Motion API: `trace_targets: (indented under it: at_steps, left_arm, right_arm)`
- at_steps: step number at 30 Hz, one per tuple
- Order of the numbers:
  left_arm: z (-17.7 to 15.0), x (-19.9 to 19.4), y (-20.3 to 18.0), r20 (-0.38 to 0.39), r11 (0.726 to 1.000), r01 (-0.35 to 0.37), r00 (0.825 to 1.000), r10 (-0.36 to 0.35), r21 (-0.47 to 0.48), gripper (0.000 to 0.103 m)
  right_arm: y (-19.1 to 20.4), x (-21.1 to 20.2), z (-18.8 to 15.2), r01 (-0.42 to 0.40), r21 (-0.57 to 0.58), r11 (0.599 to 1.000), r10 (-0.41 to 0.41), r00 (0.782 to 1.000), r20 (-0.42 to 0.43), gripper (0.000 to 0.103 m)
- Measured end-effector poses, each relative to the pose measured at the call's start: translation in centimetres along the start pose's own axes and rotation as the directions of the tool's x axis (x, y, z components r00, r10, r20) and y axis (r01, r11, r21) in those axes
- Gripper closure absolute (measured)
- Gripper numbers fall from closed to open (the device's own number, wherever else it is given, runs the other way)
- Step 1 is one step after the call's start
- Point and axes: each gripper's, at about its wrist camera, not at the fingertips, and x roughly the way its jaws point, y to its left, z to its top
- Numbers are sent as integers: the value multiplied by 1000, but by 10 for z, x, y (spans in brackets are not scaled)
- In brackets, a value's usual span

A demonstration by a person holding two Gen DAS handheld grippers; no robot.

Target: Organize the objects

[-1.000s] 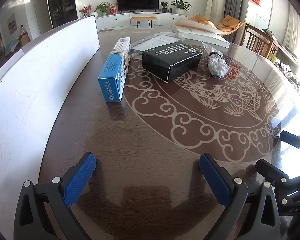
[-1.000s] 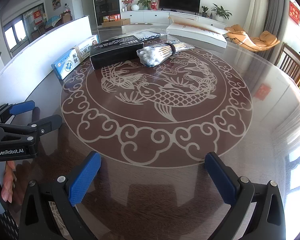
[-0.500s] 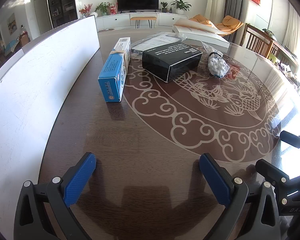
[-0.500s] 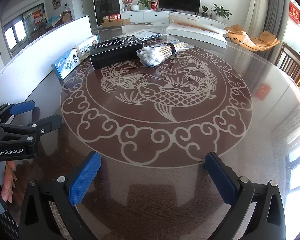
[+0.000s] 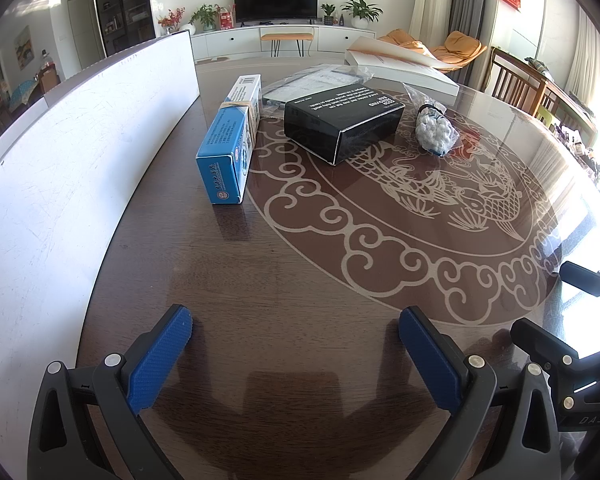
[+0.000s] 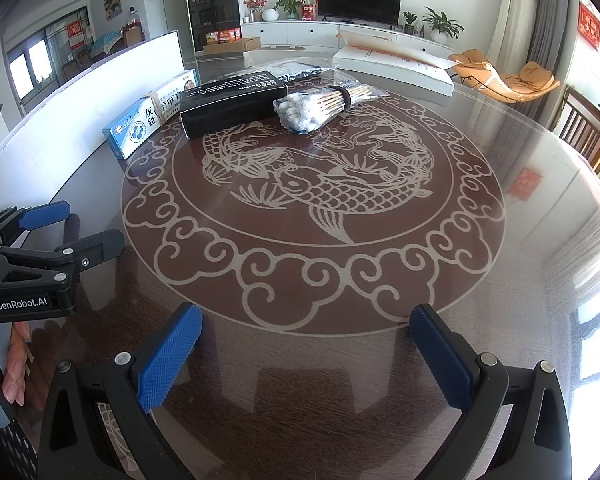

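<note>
A blue and white box bundle [image 5: 231, 144] [image 6: 150, 120], tied with a rubber band, lies by the white board. Beside it sits a black box [image 5: 342, 120] [image 6: 230, 102], then a bag of cotton swabs [image 5: 434, 130] [image 6: 316, 106]. A flat clear packet [image 5: 312, 82] [image 6: 296, 68] lies behind them. My left gripper [image 5: 296, 344] [image 6: 70, 226] is open and empty over the near table edge, far from the objects. My right gripper [image 6: 306, 344] [image 5: 548, 300] is also open and empty, to the right of the left one.
The round glass-topped table [image 6: 520, 280] has a fish pattern. A curved white board [image 5: 80, 152] [image 6: 100, 76] stands along its left side. A large white flat box [image 5: 404, 66] [image 6: 392, 64] lies at the far edge. A hand [image 6: 14, 364] holds the left gripper. Wooden chairs [image 5: 516, 84] stand at the right.
</note>
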Motion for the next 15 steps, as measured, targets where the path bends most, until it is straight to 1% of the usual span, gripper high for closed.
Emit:
trace_targets:
  at_steps: [15]
  left_arm:
    - [1, 0, 0, 0, 1000, 0, 1000, 0, 0, 0]
  right_arm:
    - [0, 0, 0, 0, 0, 1000, 0, 1000, 0, 0]
